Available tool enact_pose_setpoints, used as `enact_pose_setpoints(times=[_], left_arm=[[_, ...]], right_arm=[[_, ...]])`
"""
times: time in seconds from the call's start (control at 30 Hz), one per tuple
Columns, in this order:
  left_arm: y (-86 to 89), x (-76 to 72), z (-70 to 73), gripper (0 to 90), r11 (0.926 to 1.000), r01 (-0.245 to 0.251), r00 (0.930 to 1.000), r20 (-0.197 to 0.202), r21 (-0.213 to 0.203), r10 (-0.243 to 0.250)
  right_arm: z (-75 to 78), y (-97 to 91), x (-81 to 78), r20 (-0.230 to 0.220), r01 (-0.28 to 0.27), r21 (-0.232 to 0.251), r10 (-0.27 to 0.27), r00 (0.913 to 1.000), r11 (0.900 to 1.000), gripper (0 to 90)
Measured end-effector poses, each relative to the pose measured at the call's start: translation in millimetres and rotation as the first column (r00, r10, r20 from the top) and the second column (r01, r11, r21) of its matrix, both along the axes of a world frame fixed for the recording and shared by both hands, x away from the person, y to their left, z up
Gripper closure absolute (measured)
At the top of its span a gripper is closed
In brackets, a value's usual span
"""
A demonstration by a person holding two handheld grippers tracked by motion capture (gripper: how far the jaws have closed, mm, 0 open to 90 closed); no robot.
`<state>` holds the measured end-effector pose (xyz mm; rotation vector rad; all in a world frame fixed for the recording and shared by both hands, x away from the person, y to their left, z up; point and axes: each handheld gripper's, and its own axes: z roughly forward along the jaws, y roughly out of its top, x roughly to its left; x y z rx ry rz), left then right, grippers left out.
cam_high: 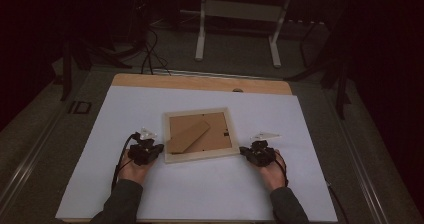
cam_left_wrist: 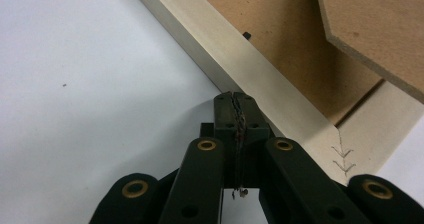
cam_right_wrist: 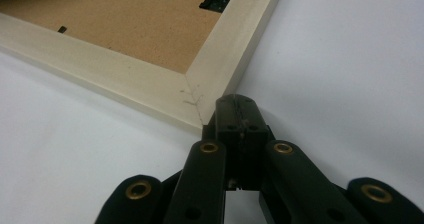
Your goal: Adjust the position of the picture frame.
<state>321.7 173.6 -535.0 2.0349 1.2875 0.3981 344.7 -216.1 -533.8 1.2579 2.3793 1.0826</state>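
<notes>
Both clenched tools, left [cam_high: 150, 150] and right [cam_high: 252, 152], flank a frame [cam_high: 200, 156] on white sheet [cam_high: 210, 194].

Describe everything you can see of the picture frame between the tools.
The pale wooden picture frame lies face down and slightly skewed on the white table cover. Its brown fibreboard back carries a stand flap, small black clips, and stapled mitred corners. The shut left tool meets its near left corner, the shut right tool its near right corner.
</notes>
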Motion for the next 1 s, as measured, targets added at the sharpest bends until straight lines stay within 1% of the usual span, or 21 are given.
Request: enact_pose_setpoints(times=[0.13,0.3,0.37,0.4,0.5,0.53,0.67,1.0], left_arm=[[2.2,5.3,-0.5,90.0,0.9996,-0.006,0.9999,-0.012,-0.027,0.005],[2.9,7.0,-1.3,90.0,0.9990,-0.015,0.9998,-0.014,-0.042,0.014],[3.9,8.7,-1.3,90.0,0.9986,-0.017,0.9997,-0.018,-0.049,0.016],[4.5,10.2,-1.9,90.0,0.9979,-0.024,0.9996,-0.019,-0.060,0.023],[4.4,12.5,-1.9,90.0,0.9976,-0.030,0.9994,-0.021,-0.062,0.029],[3.5,15.0,-1.2,90.0,0.9982,-0.032,0.9993,-0.021,-0.051,0.031],[2.9,18.9,-0.9,90.0,0.9982,-0.040,0.9991,-0.018,-0.044,0.039],[5.8,24.0,-1.7,90.0,0.9966,-0.053,0.9984,-0.023,-0.064,0.052]], right_arm=[[0.8,0.4,-2.5,-0.006,-0.009,-0.006,0.009,0.9999,0.9999,90.0],[0.5,0.6,-4.3,-0.010,-0.001,0.001,0.001,1.0000,1.0000,90.0],[0.7,1.1,-5.0,-0.012,0.001,-0.001,-0.001,0.9999,1.0000,90.0],[1.2,1.9,-6.2,-0.011,-0.002,-0.008,0.002,0.9999,1.0000,90.0],[1.5,2.4,-7.1,-0.011,-0.006,-0.012,0.006,0.9999,0.9999,90.0],[1.9,2.6,-8.0,-0.016,-0.010,-0.014,0.010,0.9998,0.9998,90.0],[2.0,3.1,-9.0,-0.015,-0.013,-0.016,0.013,0.9998,0.9998,90.0],[2.5,6.2,-10.6,-0.016,-0.026,-0.023,0.025,0.9995,0.9994,90.0]])
